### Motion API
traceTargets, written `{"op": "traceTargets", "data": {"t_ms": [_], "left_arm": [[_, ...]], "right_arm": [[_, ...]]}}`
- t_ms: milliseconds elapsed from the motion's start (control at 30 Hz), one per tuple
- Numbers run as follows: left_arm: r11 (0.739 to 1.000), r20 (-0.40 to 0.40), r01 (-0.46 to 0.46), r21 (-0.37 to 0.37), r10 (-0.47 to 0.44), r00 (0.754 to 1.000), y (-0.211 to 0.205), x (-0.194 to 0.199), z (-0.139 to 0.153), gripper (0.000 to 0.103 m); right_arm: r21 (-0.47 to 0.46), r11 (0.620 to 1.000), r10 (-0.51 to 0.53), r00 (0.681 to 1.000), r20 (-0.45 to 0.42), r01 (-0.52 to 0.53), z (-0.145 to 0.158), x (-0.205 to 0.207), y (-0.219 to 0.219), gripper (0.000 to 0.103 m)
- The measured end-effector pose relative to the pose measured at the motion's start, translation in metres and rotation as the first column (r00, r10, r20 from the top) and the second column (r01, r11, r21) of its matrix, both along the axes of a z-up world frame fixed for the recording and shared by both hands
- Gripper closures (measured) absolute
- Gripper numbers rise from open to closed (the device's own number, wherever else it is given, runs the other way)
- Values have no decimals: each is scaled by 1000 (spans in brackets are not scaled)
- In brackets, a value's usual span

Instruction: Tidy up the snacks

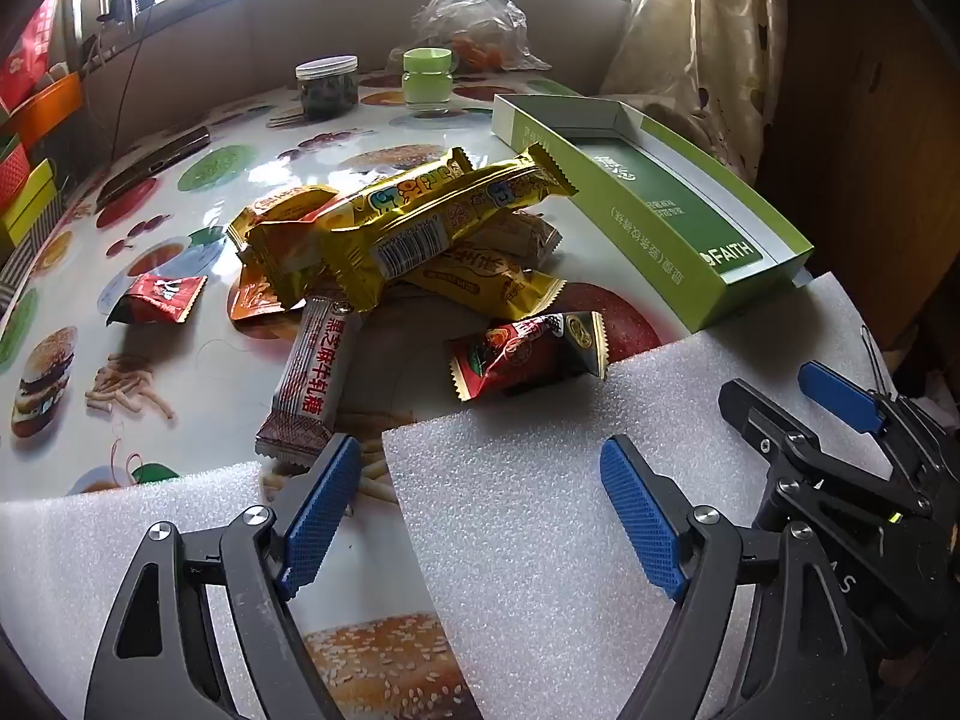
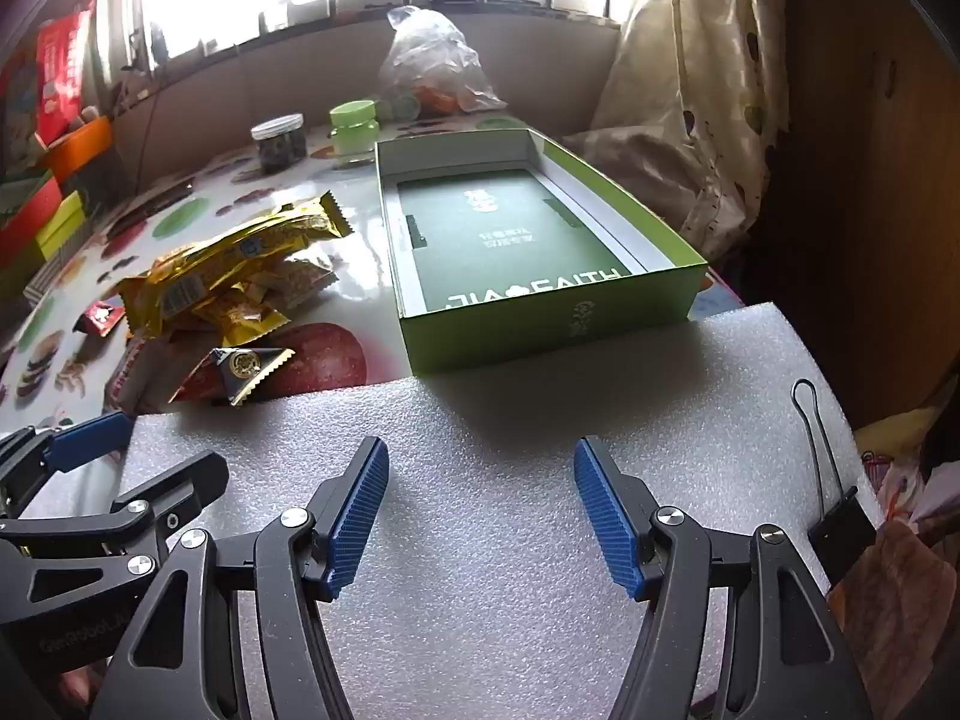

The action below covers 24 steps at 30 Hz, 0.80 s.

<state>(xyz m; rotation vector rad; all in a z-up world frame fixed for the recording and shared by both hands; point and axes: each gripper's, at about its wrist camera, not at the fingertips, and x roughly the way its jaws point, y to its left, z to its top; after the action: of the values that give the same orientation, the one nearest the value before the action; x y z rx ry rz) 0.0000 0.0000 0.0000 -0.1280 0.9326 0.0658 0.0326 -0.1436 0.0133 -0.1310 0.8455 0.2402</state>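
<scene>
A pile of snack packets (image 1: 396, 228) lies mid-table, gold wrappers on top; it also shows in the right wrist view (image 2: 222, 276). A white and red nougat bar (image 1: 306, 384), a red packet (image 1: 528, 354) and a small red packet (image 1: 159, 297) lie around it. An open green box (image 2: 540, 252) with nothing in it stands to the right; it also shows in the left wrist view (image 1: 654, 204). My left gripper (image 1: 480, 468) is open and empty, near the nougat bar. My right gripper (image 2: 477, 468) is open and empty over white foam (image 2: 510, 420), in front of the box.
A dark jar (image 1: 327, 87), a green-lidded jar (image 1: 427, 78) and a plastic bag (image 1: 474, 18) stand at the back. A phone (image 1: 156, 165) lies at left. Coloured boxes (image 1: 36, 138) line the left edge. A binder clip (image 2: 840, 516) grips the foam's right edge. Curtain (image 2: 708, 90) hangs at right.
</scene>
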Motion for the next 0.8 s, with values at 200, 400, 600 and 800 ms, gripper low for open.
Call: {"op": "traceTargets", "data": {"t_ms": [200,400,600,800], "left_arm": [[1000,0,0,4,0,1000,0,0,0,21],[1000,2,-2,3,2,1000,0,0,0,21],[1000,3,-1,3,1,1000,-1,0,0,21],[1000,4,-1,2,1,1000,-1,0,0,21]], "right_arm": [[5,1000,-1,1000,1,1,0,0,0,39],[4,1000,-1,1000,5,1,1,0,1,39],[6,1000,0,1000,7,0,1,-2,-1,39],[7,1000,-1,1000,10,1,1,-3,-1,39]]}}
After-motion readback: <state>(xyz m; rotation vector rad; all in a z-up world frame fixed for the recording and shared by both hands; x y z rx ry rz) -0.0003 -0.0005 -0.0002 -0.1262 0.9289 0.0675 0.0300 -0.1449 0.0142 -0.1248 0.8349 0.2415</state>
